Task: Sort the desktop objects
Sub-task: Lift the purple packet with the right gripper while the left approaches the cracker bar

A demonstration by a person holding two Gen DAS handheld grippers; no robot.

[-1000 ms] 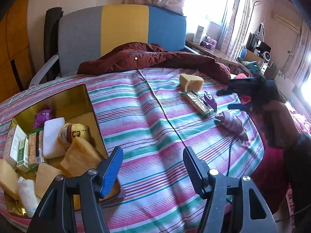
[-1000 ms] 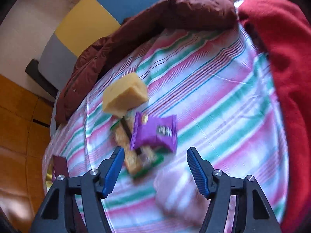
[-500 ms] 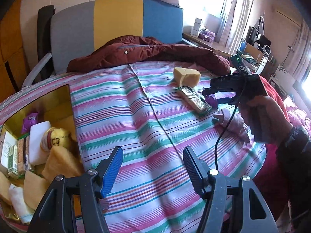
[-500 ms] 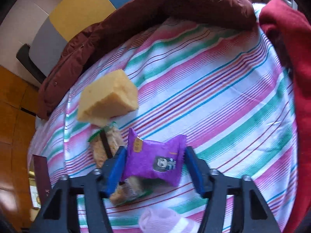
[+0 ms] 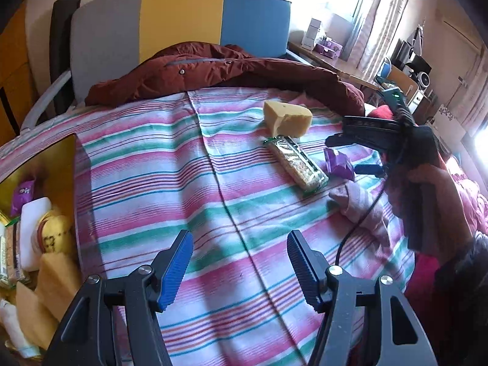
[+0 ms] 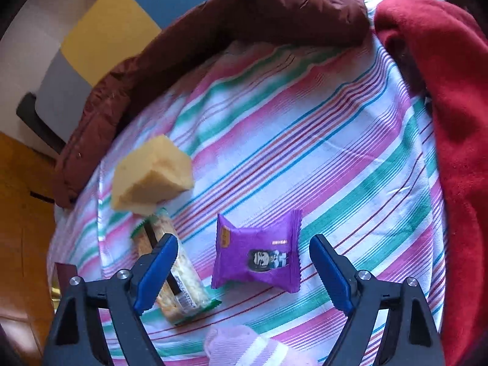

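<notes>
Since half a second ago the right tongs (image 6: 244,270), then pinched against the purple packet, have sprung apart, and their jaws are opening at this moment with the packet lying loose between them, touched by neither pad; the left tongs (image 5: 239,263) have meanwhile slid across the bed away from the gold box. Largest in view is the pink, green and white striped bed cover (image 5: 170,183), with a dark red padded jacket (image 5: 213,70) heaped along its far edge. At the left edge sits the gold cardboard box (image 5: 68,158), already holding several sorted things. Near the far right of the cover lie a yellow sponge wedge (image 5: 288,117), a long cereal bar in a clear green-edged wrapper (image 5: 296,161) touching it, and a rolled pink sock (image 5: 360,204). Smallest is the task's thing, the glossy purple foil snack packet (image 6: 257,253), flat on the cover just beside the bar. It is probably very light, crinkly and slippery, with soft contents that could crush, so a gentle pinch across its puffed middle or on a crimped end seam looks safest. The left tongs hang half spread and empty above bare cover.
</notes>
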